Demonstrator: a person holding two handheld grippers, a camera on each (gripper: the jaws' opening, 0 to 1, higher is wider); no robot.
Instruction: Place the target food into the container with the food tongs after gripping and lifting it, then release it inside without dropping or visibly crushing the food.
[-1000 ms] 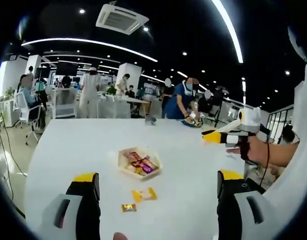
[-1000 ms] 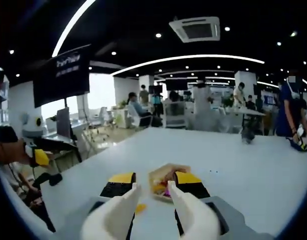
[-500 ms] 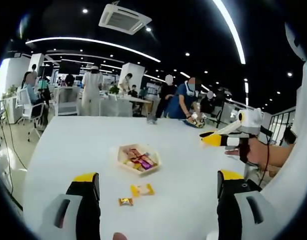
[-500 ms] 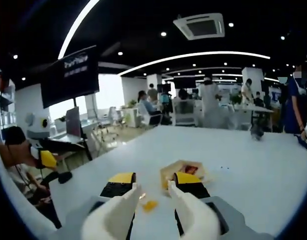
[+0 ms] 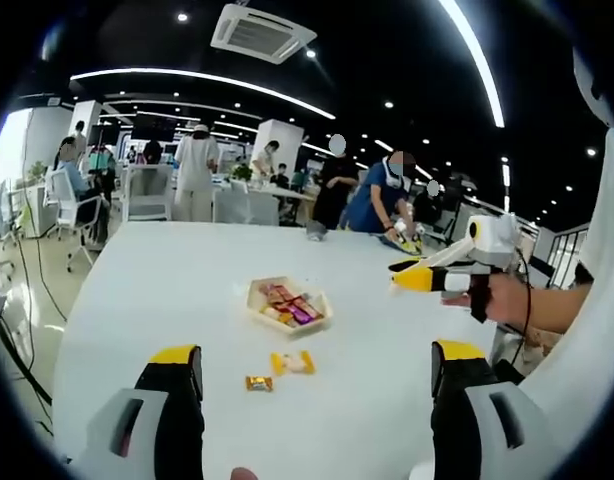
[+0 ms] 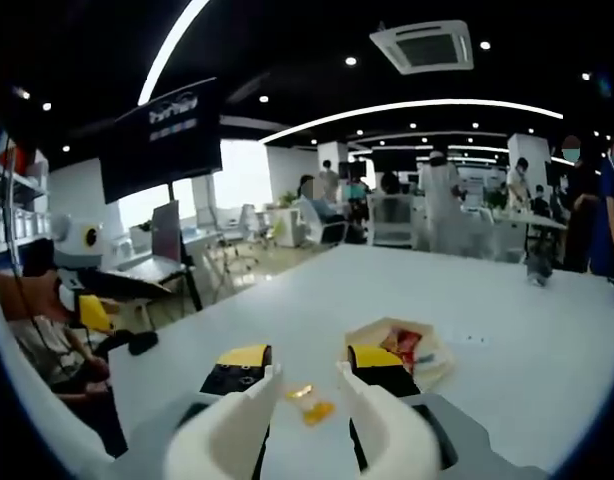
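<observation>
White surface (image 5: 167, 300) carries a tray (image 5: 287, 306) of wrapped snacks; two candies (image 5: 292, 362) lie near it. Left hand-held gripper (image 5: 317, 375) gapes wide; right hand-held gripper (image 6: 309, 375) stands open, empty, above the candies.

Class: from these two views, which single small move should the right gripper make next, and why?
Probably lower the right gripper onto the yellow wrapped candy. It lies on the white table between the open white tongs, outside the container.

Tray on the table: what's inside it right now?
The tray holds several wrapped snacks in red, purple and yellow. Anything beneath them is covered. Two more wrapped pieces lie outside on the table.
</observation>
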